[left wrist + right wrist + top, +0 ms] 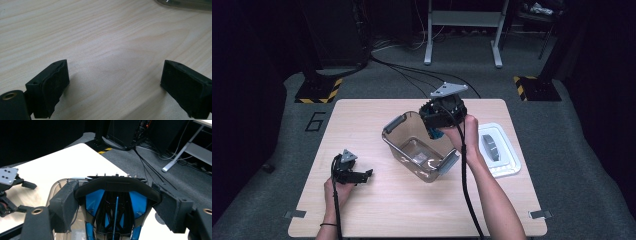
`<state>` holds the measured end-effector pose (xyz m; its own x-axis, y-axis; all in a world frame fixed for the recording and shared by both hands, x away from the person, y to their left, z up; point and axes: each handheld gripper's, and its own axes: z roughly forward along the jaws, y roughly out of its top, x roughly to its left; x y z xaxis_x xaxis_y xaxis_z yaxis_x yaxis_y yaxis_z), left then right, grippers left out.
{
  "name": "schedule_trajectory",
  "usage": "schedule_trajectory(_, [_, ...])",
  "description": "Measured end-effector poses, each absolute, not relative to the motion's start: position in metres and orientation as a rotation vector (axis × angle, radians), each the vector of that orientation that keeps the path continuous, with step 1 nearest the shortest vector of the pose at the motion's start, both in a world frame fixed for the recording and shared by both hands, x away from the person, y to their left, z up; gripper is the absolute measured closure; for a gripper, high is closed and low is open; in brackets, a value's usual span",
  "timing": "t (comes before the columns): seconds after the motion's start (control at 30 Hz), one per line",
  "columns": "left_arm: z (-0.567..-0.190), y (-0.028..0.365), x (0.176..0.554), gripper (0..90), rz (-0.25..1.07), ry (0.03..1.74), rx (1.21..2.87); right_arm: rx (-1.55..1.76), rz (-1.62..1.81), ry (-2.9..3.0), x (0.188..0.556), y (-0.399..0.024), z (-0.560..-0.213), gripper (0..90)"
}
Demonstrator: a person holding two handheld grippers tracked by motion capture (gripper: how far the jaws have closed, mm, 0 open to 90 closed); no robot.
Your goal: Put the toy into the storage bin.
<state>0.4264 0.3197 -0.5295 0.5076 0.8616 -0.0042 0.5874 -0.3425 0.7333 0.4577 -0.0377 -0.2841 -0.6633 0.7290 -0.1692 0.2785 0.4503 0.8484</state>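
Around the pale wooden table (377, 205) lies grey carpet (592, 165), seemingly dim beyond.

Left claw (362, 176) low, jaws apart, right claw (438, 131) raised, clamped

I see a white lid (502, 150) lying flat at the desk's (362, 210) right edge; beyond the far edge, black cables (412, 75) cross grey carpet; hazard-striped stand bases (318, 91) flank the far corners; a "6" (315, 121) marks the floor left.
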Motion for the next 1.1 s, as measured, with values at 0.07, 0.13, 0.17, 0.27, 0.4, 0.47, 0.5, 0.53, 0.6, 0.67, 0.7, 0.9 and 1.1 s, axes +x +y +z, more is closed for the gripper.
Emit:
schedule_trajectory(0.07, [-0.530,0.320,0.426,7.8,0.511,1.180,2.062,0.836,1.144,2.193,0.457,-0.035,-0.287,24.1])
schedule_trajectory(0.13, [-0.530,0.320,0.426,7.8,0.511,1.181,2.061,0.832,1.144,2.204,0.458,-0.032,-0.290,24.1])
schedule_trajectory(0.17, [-0.530,0.320,0.426,7.8,0.511,1.182,2.061,0.834,1.141,2.210,0.458,-0.030,-0.292,24.1])
schedule_trajectory(0.27, [-0.530,0.320,0.426,7.8,0.510,1.180,2.062,0.820,1.132,2.230,0.460,-0.028,-0.297,24.1])
schedule_trajectory(0.4, [-0.530,0.320,0.426,7.8,0.510,1.180,2.061,0.823,1.134,2.242,0.461,-0.026,-0.302,24.1])
schedule_trajectory(0.47, [-0.530,0.320,0.426,7.8,0.512,1.182,2.061,0.826,1.133,2.248,0.461,-0.025,-0.304,24.1])
schedule_trajectory(0.5, [-0.530,0.320,0.426,7.8,0.510,1.181,2.061,0.831,1.133,2.250,0.462,-0.025,-0.305,24.1])
schedule_trajectory(0.53, [-0.530,0.320,0.426,7.8,0.510,1.180,2.062,0.833,1.135,2.249,0.462,-0.025,-0.306,24.1])
schedule_trajectory(0.6, [-0.530,0.320,0.426,7.8,0.511,1.180,2.062,0.838,1.136,2.255,0.462,-0.025,-0.309,24.1])
schedule_trajectory(0.67, [-0.530,0.320,0.427,7.8,0.510,1.180,2.062,0.835,1.133,2.260,0.462,-0.025,-0.311,24.1])
schedule_trajectory(0.7, [-0.529,0.320,0.427,7.8,0.510,1.180,2.063,0.843,1.134,2.262,0.462,-0.025,-0.312,24.1])
schedule_trajectory(0.9, [-0.529,0.320,0.427,7.8,0.510,1.180,2.062,0.851,1.128,2.272,0.463,-0.027,-0.319,24.1])
schedule_trajectory(1.1, [-0.530,0.320,0.427,7.8,0.510,1.180,2.061,0.879,1.119,2.282,0.462,-0.028,-0.327,24.1])
